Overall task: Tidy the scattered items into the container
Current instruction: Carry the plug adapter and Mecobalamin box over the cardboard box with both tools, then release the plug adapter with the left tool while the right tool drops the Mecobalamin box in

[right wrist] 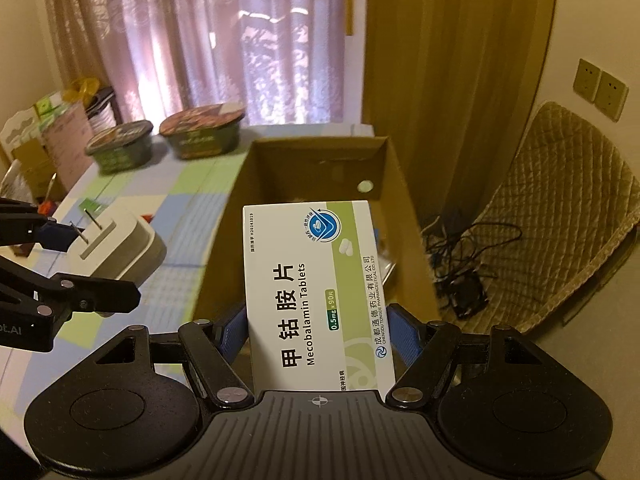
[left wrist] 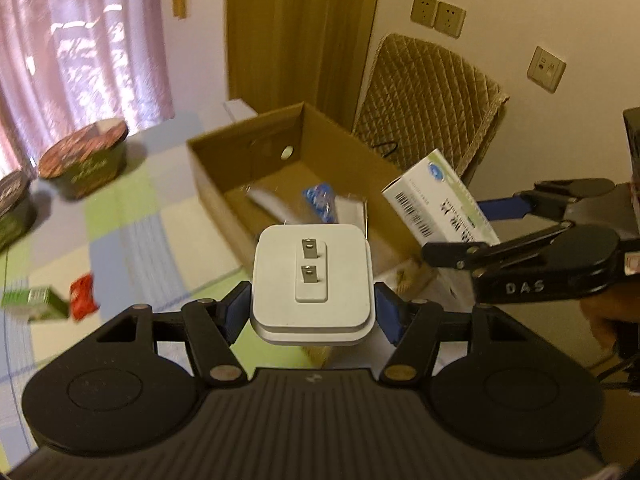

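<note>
We carried a charger clamped in our left tongs and a pill box in our right tongs toward the cardboard box, releases presumably next.

White two-prong charger held prongs up, near the open cardboard box. Tablet carton held upright above it. Box holds blurred packets.

Tablet box: "Mecobalamin Tablets", "0.5mg x 90". Right gripper: "DAS".
</note>
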